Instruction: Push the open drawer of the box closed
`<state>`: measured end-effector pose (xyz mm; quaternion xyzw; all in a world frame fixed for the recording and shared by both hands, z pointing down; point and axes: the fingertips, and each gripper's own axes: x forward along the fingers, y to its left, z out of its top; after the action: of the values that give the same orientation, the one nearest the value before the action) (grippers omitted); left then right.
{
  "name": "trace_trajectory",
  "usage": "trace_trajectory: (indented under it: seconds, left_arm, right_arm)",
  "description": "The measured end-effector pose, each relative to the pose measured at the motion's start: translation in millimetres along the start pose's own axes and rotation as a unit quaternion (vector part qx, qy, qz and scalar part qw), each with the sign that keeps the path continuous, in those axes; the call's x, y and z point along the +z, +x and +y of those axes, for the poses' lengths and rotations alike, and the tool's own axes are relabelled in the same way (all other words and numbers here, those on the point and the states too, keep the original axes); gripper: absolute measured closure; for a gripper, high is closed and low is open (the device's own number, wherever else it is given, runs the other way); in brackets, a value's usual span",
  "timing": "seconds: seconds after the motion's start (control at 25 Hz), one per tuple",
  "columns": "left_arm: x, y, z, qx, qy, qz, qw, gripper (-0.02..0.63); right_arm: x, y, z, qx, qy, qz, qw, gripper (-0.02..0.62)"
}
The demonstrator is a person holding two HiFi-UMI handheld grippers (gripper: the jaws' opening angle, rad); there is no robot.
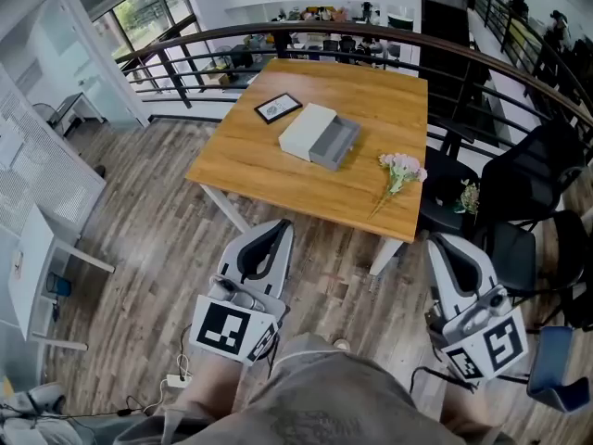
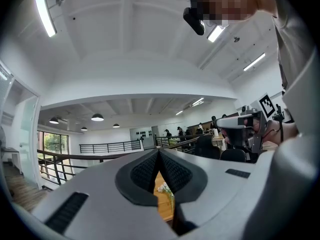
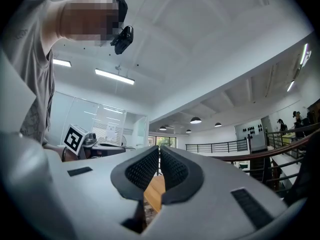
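Note:
A white box [image 1: 307, 130] lies on the wooden table [image 1: 278, 174], and its grey drawer [image 1: 335, 143] is pulled out toward the right. Both grippers hang low, well in front of the table and far from the box. My left gripper [image 1: 275, 226] is shut with nothing in it, its tips meeting in the left gripper view [image 2: 159, 152]. My right gripper [image 1: 441, 241] is shut and empty too, its pads [image 3: 145, 168] touching at the tip [image 3: 159, 149]. Both gripper views tilt upward at the ceiling and show only a sliver of the table.
A framed picture [image 1: 278, 108] lies behind the box, and a small flower bunch [image 1: 398, 171] lies at the table's right. Dark chairs [image 1: 533, 184] stand right of the table, and a curved railing [image 1: 371, 40] runs behind it. Wood floor [image 1: 157, 221] lies between me and the table.

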<state>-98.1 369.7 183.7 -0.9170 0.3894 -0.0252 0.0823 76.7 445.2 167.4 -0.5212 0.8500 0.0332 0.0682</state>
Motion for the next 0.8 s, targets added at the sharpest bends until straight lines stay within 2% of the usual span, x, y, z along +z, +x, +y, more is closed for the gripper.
trace_trajectory:
  seconds: [0.12,0.24,0.32,0.44,0.8]
  left_arm:
    - [-2.4,3.2,-2.8,-0.001,0.002,0.005,1.0000,0.589]
    - [-3.3,6.9,-1.4,-0.001,0.005,0.007,1.0000,0.591]
    - [-4.7,10.1,-0.3,-0.002,0.004,0.007,1.0000,0.589]
    - [-11.0,15.8,1.8,-0.004,0.002,0.009,1.0000,0.589]
    - [-34.0,57.0,23.9,-0.018,-0.004,0.014,0.9997,0.589]
  right_arm:
    - [-2.4,-0.9,-3.9,0.002,0.008,-0.003,1.000,0.558]
    - [-6.1,2.4,-11.9,-0.016,0.008,-0.004,1.000,0.551]
    - [-8.9,4.1,-18.7,-0.025,0.021,-0.004,0.999,0.435]
    - [-12.1,6.1,-27.1,-0.026,0.045,-0.008,0.999,0.433]
    - [-48.1,44.7,-53.8,-0.026,0.046,0.032,0.998,0.433]
